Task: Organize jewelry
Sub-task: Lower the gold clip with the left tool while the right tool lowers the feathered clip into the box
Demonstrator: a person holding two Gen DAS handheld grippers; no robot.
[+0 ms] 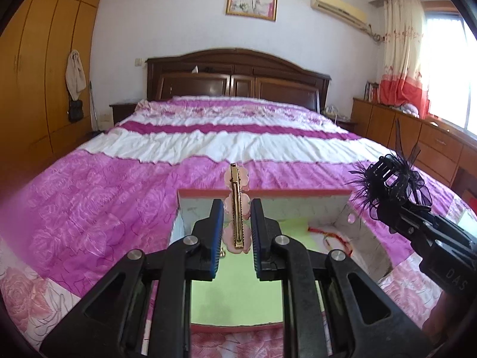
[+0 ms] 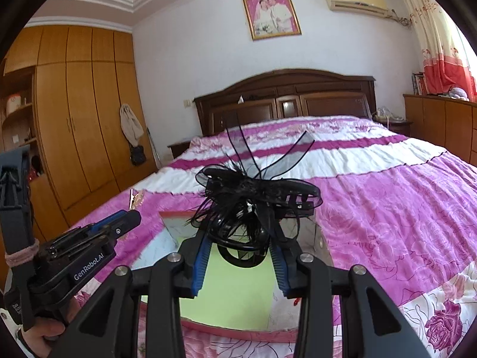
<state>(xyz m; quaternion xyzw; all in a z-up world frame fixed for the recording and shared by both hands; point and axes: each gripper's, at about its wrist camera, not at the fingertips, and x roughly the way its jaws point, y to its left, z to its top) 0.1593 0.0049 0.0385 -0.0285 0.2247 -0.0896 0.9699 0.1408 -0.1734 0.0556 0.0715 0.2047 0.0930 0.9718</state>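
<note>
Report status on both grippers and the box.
Left gripper shut on pink flower clip. Right gripper shut on black feather clip. Both over the open box; red string bracelet inside. Nothing blocking.

An open box [image 1: 262, 197] sits on the bed [image 1: 208, 137], low in the frame. A hair clip [image 1: 237, 205] stands centre above it; a bracelet [image 1: 331, 235] lies inside, lower right.

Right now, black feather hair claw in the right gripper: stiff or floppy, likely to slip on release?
The black feather hair claw likely has a rigid plastic core, since the right gripper holds it by the claw loops. Its feathers and ribbon look floppy and may snag the pads. It seems light, so it might tumble into the box.
</note>
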